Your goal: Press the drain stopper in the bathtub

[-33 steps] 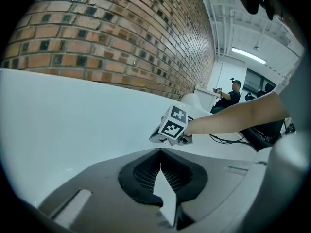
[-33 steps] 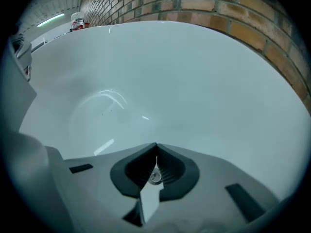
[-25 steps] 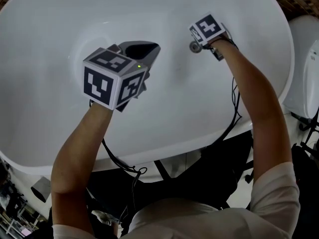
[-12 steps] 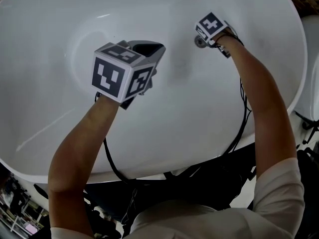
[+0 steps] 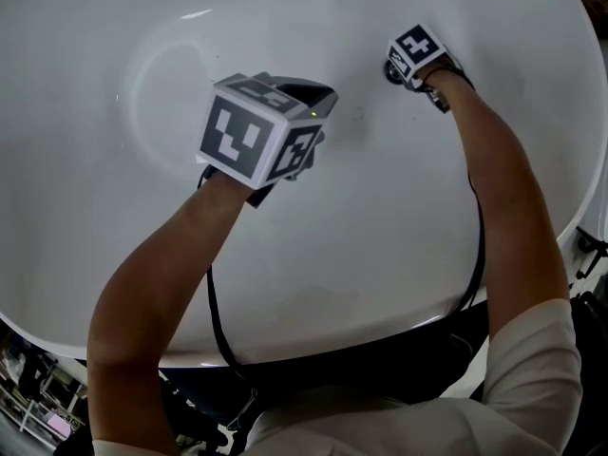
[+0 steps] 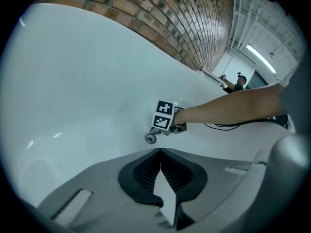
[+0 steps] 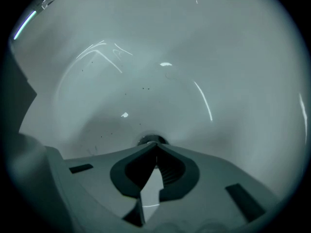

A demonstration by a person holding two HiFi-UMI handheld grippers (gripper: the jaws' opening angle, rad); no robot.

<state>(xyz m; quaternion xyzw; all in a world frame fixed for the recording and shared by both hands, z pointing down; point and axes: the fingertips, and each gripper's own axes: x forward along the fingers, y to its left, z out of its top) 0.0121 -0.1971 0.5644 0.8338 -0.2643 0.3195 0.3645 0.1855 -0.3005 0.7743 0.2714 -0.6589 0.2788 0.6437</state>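
The round metal drain stopper (image 5: 392, 68) sits on the floor of the white bathtub (image 5: 114, 207). My right gripper (image 5: 400, 67) is shut, its closed tips right at the stopper (image 7: 148, 141), which peeks out just beyond them in the right gripper view. Whether the tips touch it I cannot tell. My left gripper (image 5: 309, 98) hangs above the tub floor to the left, shut with nothing in it. In the left gripper view the stopper (image 6: 151, 138) shows under the right gripper (image 6: 156, 134) and its marker cube.
The tub's near rim (image 5: 313, 345) runs across the bottom of the head view, with black cables (image 5: 217, 321) draped over it. A brick wall (image 6: 165, 13) rises behind the tub's far side. A person (image 6: 238, 82) stands far off in the left gripper view.
The head view has shifted, so both grippers sit further right and lower in the frame. My right gripper has stayed at the stopper. The left gripper stays shut above the tub floor.
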